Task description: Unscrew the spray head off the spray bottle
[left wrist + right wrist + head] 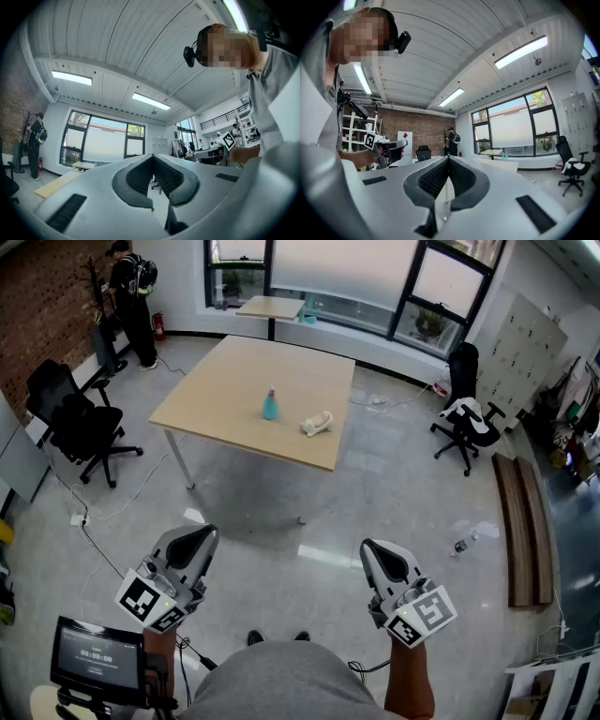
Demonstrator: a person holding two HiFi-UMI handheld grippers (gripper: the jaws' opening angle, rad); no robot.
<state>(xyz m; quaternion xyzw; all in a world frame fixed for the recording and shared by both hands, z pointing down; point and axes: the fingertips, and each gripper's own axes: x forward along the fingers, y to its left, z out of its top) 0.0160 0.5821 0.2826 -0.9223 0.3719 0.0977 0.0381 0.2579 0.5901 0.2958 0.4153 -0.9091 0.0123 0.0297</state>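
A small blue spray bottle (270, 406) stands upright on a light wooden table (234, 381) far ahead of me, and a pale crumpled object (317, 424) lies just to its right. Both grippers are held close to my body, well short of the table. My left gripper (200, 538) is shut with nothing in it, jaws pointing up and forward. My right gripper (378, 553) is likewise shut and empty. In the left gripper view its jaws (152, 157) meet at the tips; in the right gripper view the jaws (448, 158) also meet.
Black office chairs stand left (80, 423) and right (466, 418) of the table. A person (131, 296) stands at the back left by a brick wall. Wooden planks (525, 526) and a plastic bottle (462, 544) lie on the floor at right. A tablet (97, 657) sits at bottom left.
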